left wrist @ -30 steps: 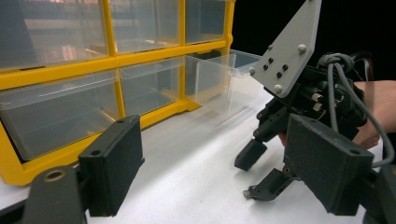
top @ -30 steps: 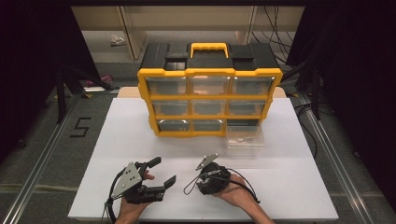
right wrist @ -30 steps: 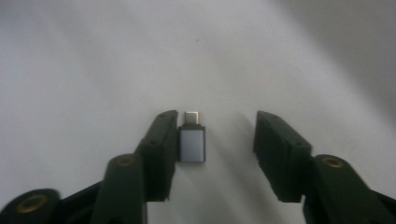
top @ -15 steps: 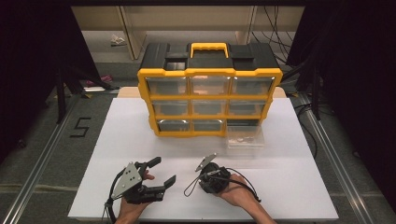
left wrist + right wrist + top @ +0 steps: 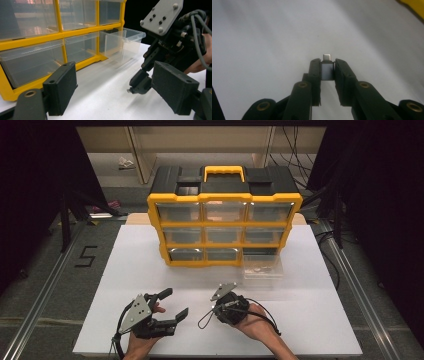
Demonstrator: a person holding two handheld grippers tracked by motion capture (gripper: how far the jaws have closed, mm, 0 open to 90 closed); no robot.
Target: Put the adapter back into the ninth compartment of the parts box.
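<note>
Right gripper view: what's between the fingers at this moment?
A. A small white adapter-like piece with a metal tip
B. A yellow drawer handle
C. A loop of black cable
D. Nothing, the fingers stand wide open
A: in the right gripper view the right gripper has its fingers pressed on both sides of a small white piece with a metal tip, held over the white table.

A small white adapter with a silver metal tip (image 5: 327,67) is sitting between the black jaws of the right gripper (image 5: 327,67). The plastic drawer organiser (image 5: 224,227) is showing yellow framing, a black top and clear drawers on the white table (image 5: 125,270).
</note>
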